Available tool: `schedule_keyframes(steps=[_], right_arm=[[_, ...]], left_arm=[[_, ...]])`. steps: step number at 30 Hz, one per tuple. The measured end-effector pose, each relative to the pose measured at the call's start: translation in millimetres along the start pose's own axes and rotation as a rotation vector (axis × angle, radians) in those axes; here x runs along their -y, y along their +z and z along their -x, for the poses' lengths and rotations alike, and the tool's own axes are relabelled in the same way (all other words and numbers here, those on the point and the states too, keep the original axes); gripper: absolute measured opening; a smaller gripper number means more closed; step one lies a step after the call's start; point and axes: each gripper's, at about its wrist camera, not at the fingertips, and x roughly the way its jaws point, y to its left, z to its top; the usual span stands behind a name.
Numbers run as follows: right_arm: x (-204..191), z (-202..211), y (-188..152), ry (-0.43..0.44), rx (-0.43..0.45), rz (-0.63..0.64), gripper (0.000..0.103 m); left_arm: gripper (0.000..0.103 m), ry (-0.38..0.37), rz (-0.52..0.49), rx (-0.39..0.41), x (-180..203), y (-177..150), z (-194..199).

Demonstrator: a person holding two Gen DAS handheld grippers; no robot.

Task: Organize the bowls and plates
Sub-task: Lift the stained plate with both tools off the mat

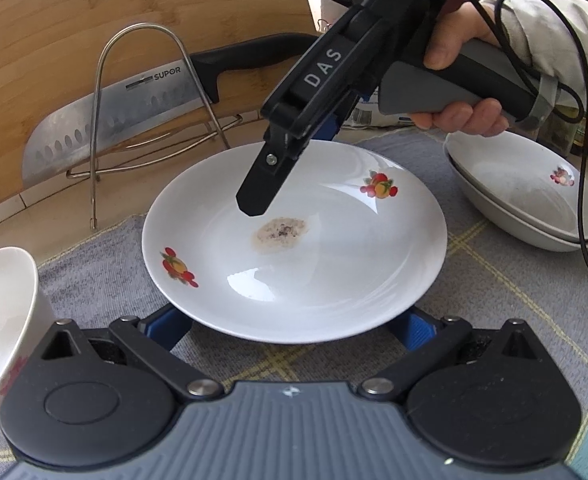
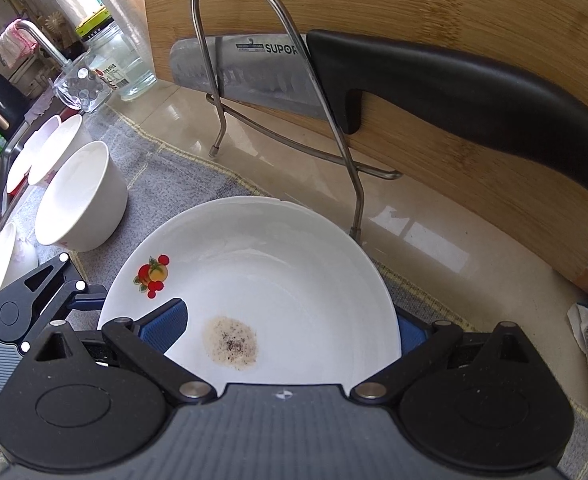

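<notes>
A white plate [image 1: 294, 280] with fruit decals and a brown stain in its middle lies on a grey cloth [image 1: 494, 300]. My left gripper [image 1: 292, 330] is open, its blue pads [image 1: 170, 328] spread wide with their tips hidden under the plate's near rim. My right gripper [image 1: 294, 160], held by a hand, reaches down from the upper right. It is open and straddles the plate's far rim. In the right wrist view the right gripper [image 2: 288, 330] has one blue pad [image 2: 166, 328] over the plate [image 2: 274, 272] and the other behind the rim. A white bowl [image 2: 82, 196] stands left of the plate.
Two stacked plates [image 1: 534, 208] sit at the right. More bowls [image 2: 50, 148] stand by the sink edge, and one bowl [image 1: 2, 320] is close on the left. Behind the plate stand a wire rack [image 1: 142, 80], a knife [image 2: 414, 84] and a wooden cutting board [image 2: 454, 20]. A glass jar [image 2: 126, 64] stands far back.
</notes>
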Motion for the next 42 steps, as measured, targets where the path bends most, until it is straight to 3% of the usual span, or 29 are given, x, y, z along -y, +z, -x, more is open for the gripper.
schedule_keyframes(steps=[42], right_arm=[[-10.8, 12.4, -5.8, 0.054, -0.004, -0.019, 0.101]], left_arm=[[0.102, -0.006, -0.021, -0.005, 3.6, -5.1, 23.4]])
